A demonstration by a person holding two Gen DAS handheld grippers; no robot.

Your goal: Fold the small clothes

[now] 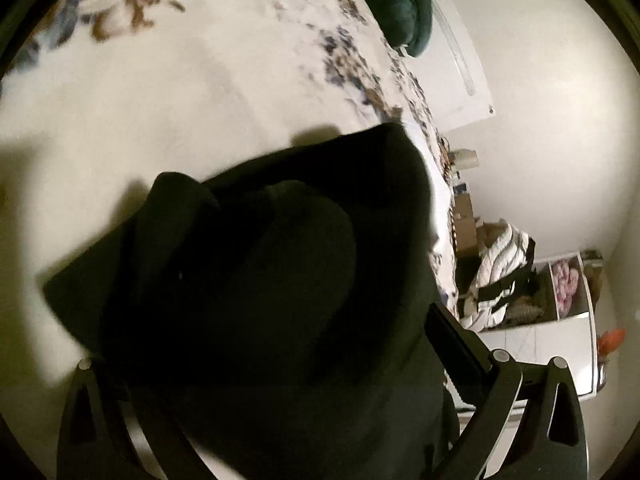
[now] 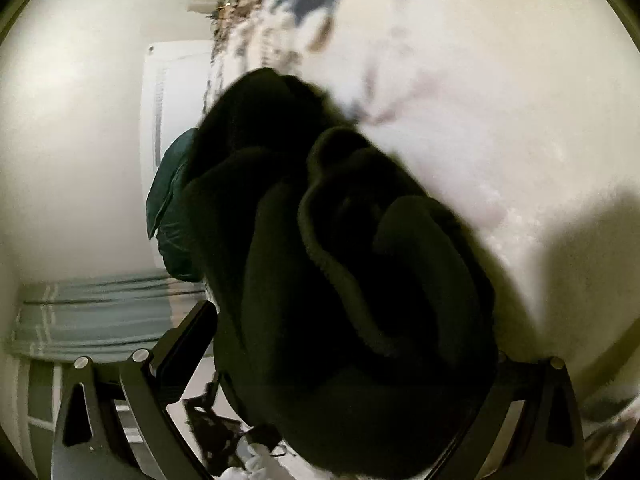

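A black garment (image 1: pixel 260 264) hangs bunched in front of both cameras, above a white bedspread (image 1: pixel 180 112) with a flower print. In the left wrist view it fills the space between the fingers of my left gripper (image 1: pixel 280 344), which is shut on it; the right finger (image 1: pixel 460 340) shows beside the cloth. In the right wrist view the same black garment (image 2: pixel 360 280) is folded in thick rolls and drapes over my right gripper (image 2: pixel 352 344), which is shut on it. The fingertips are hidden by cloth.
A dark green pillow (image 1: pixel 400 4) lies at the bed's far edge, also in the right wrist view (image 2: pixel 172 208). Beside the bed are cardboard boxes (image 1: pixel 466 220), a white-and-black jacket (image 1: pixel 504 272) and a white unit (image 1: pixel 536 344). White walls surround.
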